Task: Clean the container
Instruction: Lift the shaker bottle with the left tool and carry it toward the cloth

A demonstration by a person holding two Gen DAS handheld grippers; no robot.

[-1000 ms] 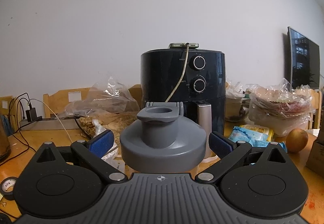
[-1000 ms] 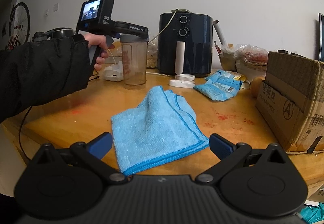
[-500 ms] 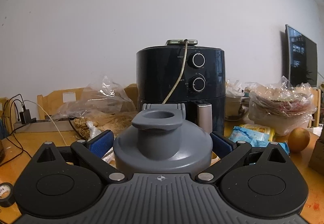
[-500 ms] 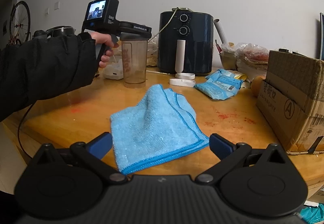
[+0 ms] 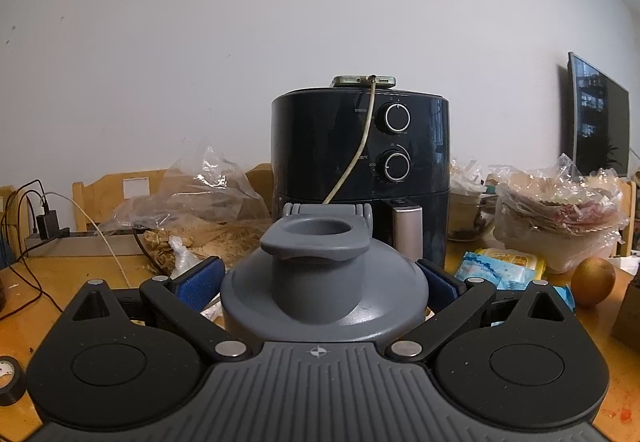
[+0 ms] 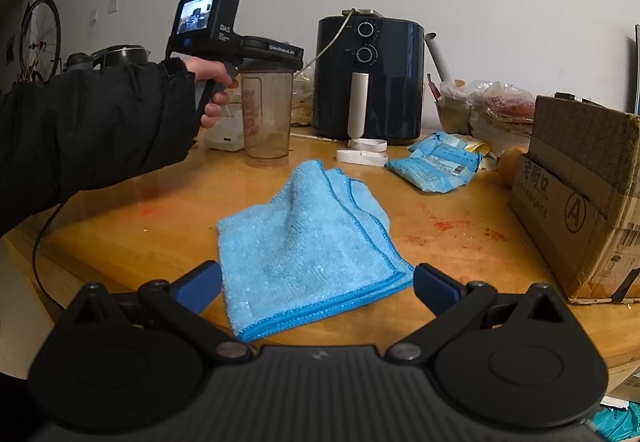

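Between our left gripper (image 5: 320,280) pads we are seeing the grey lid (image 5: 324,290) of the container (image 6: 267,116); the blue pads (image 5: 198,282) are sitting just beside its rim on both sides, and we cannot tell whether they are actually pressing on it. Seen from the right wrist view, the container is standing upright on the tabletop (image 6: 120,226), a clear tumbler with red lettering, and the left gripper is reaching over its top. A hand (image 6: 214,86) in a black sleeve (image 6: 92,130) is holding that gripper by its handle.

Our right gripper (image 6: 316,284) is hovering with its fingers spread wide and nothing between them. Just beyond its tips a folded blue cloth (image 6: 308,246) is lying on the tabletop, apart from the container.

Further back we are noting a white clip-like piece (image 6: 362,156) and blue packets (image 6: 436,162). A cardboard box (image 6: 580,198) is sitting at the right edge. Behind the container a dark air fryer (image 6: 370,78) is standing against the wall, with a phone (image 5: 364,80) lying on top and a cable (image 5: 356,154) hanging down its front.
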